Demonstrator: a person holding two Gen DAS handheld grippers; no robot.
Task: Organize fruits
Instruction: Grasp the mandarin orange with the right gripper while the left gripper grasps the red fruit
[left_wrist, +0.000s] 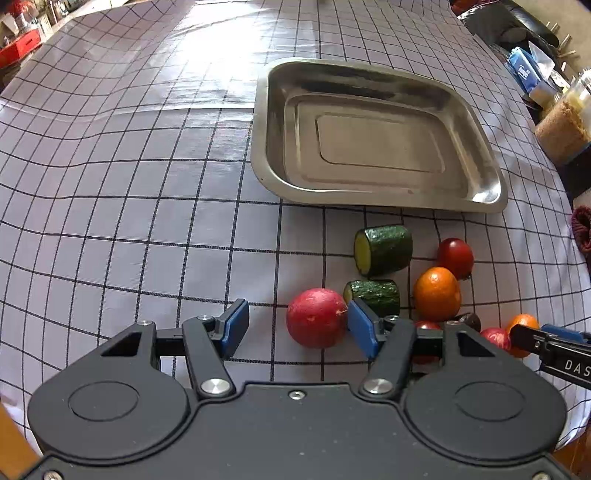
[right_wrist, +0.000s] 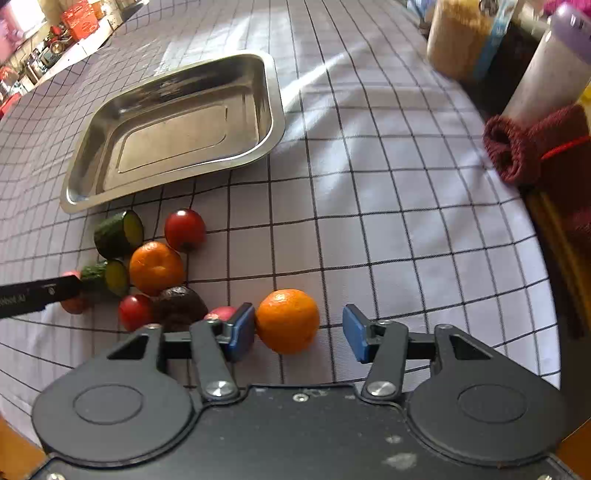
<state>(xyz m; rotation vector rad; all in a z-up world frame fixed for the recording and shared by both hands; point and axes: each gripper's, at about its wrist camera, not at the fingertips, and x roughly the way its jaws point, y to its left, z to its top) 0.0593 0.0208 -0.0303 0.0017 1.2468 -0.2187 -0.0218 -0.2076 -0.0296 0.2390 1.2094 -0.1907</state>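
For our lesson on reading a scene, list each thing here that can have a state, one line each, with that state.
Metal tray: empty, flat on the cloth.
Left tool: open, red fruit between the pads, touching one.
Right tool: open, orange between the pads, not yet gripped.
Cucumber pieces: cut, lying on the cloth.
Other fruits: loose beside the tray.

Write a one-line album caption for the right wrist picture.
Right hand-held gripper, open around an orange on the checked tablecloth, with an empty metal tray beyond.
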